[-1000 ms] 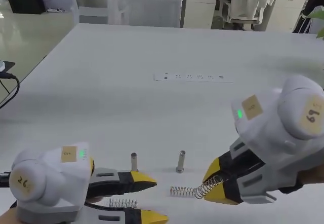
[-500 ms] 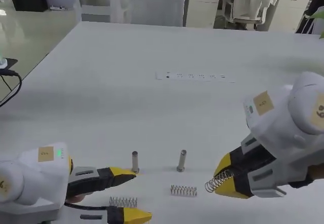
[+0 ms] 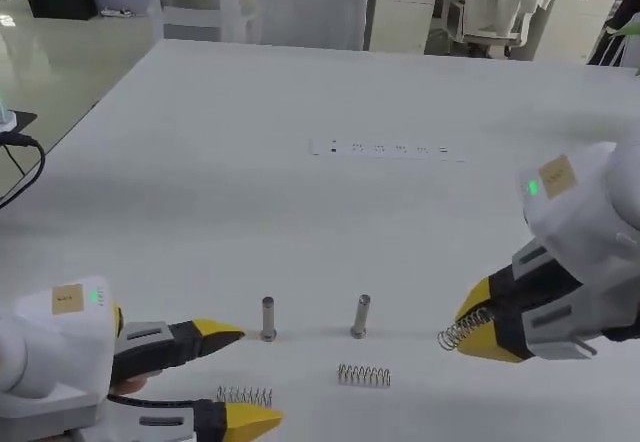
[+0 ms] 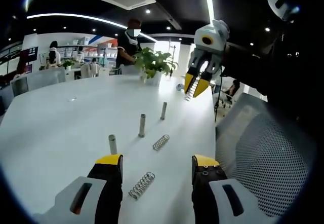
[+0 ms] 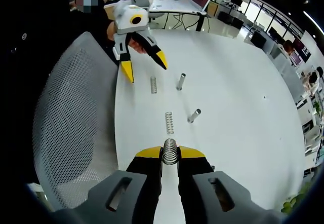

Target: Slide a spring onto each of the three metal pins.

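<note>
Yellow-tipped right gripper [image 3: 472,330], lower right, fingers pinching a spring [image 3: 450,335] by one end above the worktop [image 3: 300,212], pins [image 3: 361,316] lower centre, left gripper [image 3: 260,375] wide open, empty; the spring could sag and miss a pin.

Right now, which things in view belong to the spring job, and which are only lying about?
For the job: three pins; two loose springs; one spring in the right gripper; left gripper.
Lying about: power strip; cable.
</note>
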The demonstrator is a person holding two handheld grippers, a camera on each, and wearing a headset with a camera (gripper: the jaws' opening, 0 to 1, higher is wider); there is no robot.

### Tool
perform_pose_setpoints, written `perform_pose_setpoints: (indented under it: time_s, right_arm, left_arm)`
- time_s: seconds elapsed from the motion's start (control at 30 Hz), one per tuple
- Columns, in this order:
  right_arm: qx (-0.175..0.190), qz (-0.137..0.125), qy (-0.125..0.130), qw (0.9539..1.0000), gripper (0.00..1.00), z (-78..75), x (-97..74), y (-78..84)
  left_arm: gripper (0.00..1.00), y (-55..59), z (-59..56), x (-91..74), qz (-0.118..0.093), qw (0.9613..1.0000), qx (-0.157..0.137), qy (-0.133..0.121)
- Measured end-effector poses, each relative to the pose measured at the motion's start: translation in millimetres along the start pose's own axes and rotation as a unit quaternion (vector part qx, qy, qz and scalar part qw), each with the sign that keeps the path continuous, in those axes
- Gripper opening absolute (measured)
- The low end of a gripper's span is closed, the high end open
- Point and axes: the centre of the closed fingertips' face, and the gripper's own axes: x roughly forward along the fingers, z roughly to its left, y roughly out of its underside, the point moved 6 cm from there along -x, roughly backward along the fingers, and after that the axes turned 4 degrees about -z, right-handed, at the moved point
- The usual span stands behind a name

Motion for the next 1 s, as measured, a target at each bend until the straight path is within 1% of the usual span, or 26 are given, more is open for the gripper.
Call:
perform_pose_setpoints:
  time_s: [0.1, 0.23, 0.33, 0.4, 0.5, 0.57, 0.67, 0.77, 1.0]
  right_arm:
    - [0.006, 0.007, 0.009, 0.9999, 0.09, -7.9, -4.6, 5.4]
    - [0.011, 0.024, 0.020, 0.9995, 0.09, -17.1, -9.5, 12.5]
    - [0.013, 0.034, 0.023, 0.9991, 0.09, -22.0, -12.2, 16.1]
    - [0.009, 0.047, 0.028, 0.9985, 0.09, -26.2, -13.6, 19.2]
    - [0.014, 0.050, 0.026, 0.9983, 0.09, -31.5, -14.7, 21.4]
    - [0.015, 0.057, 0.027, 0.9979, 0.09, -34.4, -14.7, 23.6]
    - [0.011, 0.078, 0.030, 0.9964, 0.09, -40.4, -13.1, 28.7]
    - [0.015, 0.078, 0.024, 0.9966, 0.09, -44.7, -10.7, 29.3]
    - [0.023, 0.096, 0.018, 0.9950, 0.09, -56.7, -0.6, 37.8]
  left_arm:
    - [0.51, 0.3, 1.0, -0.7, 0.000, 1.0000, 0.000, -0.004]
    - [0.54, 0.5, 1.9, -1.4, -0.001, 1.0000, -0.001, -0.007]
    - [0.55, 1.2, 2.4, -2.3, 0.000, 1.0000, -0.001, -0.010]
    - [0.56, 2.0, 2.7, -2.8, 0.002, 0.9999, -0.001, -0.011]
    - [0.57, 2.5, 2.8, -3.2, 0.003, 0.9999, -0.001, -0.013]
    - [0.57, 2.7, 2.9, -3.4, 0.003, 0.9999, -0.001, -0.015]
    - [0.58, 3.3, 3.0, -3.7, 0.004, 0.9999, -0.002, -0.016]
    - [0.59, 3.8, 3.2, -3.9, 0.004, 0.9998, -0.004, -0.017]
    - [0.60, 5.9, 4.9, -4.6, 0.005, 0.9998, -0.006, -0.019]
